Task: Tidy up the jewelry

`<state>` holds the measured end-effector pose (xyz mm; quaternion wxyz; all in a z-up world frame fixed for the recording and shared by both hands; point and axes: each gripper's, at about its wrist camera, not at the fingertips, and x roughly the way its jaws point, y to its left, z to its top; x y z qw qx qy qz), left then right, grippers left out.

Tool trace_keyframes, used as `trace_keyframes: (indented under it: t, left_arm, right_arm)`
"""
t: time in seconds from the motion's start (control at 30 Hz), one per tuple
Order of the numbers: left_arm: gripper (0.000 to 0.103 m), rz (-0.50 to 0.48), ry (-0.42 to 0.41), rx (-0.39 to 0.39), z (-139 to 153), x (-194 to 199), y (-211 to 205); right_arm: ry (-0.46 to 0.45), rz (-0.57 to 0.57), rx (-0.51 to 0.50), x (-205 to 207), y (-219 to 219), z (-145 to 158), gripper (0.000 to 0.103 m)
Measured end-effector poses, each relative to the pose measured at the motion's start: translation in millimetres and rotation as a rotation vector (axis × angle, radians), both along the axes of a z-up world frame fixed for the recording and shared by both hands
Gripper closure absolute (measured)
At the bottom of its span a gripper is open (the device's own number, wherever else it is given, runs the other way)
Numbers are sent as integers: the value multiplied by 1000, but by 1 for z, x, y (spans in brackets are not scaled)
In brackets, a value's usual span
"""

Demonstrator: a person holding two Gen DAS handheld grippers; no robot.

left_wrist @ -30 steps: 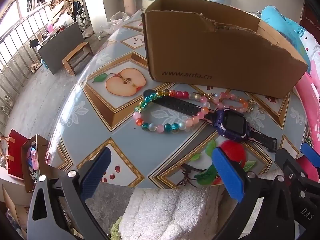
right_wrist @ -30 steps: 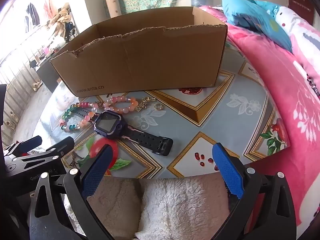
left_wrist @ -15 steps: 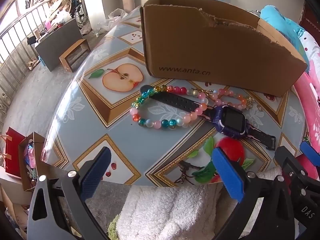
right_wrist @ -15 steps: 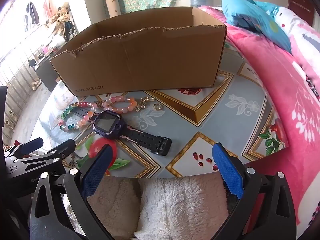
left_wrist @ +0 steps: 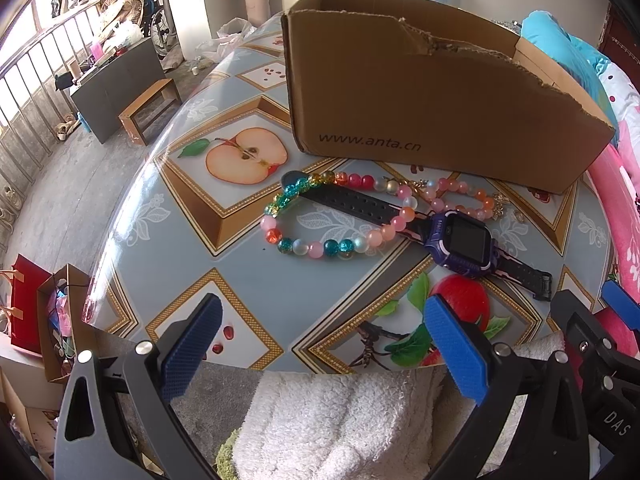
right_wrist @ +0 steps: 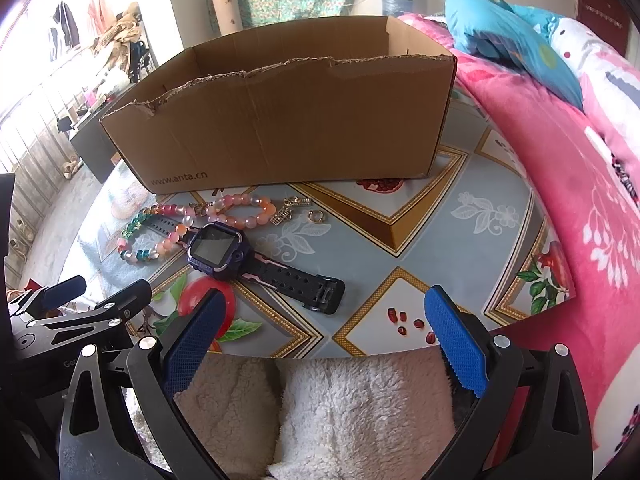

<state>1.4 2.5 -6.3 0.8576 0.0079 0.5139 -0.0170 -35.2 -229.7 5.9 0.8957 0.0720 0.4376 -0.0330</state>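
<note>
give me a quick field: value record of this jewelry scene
surface: round table with fruit-print cover
container: open cardboard box, back of table
items: multicolour bead bracelet draped over the strap of the purple smartwatch; pink bead bracelet; gold charms; small gold ring
items in box: cannot tell
left hand-held gripper: open, holding nothing
right hand-held gripper: open, holding nothing

Cardboard box (left_wrist: 420, 92) interior hidden; gold ring (right_wrist: 315, 216) perhaps an earring
</note>
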Motion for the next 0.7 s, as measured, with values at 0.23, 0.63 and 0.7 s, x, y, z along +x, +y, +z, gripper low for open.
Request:
trace_keyframes:
  t: [0.23,0.63,0.7]
  left_arm:
    - [4,1,-2,0,1,1,1]
    - [4,3,-6,4,3,1,3]
    - [4,3,-8,6,3,0,2]
  right_arm:
    - [0,1,-1,0,0,0,8]
    - [0,2,-6,0,1,1,8]
    - [0,2,-6,0,1,0,8]
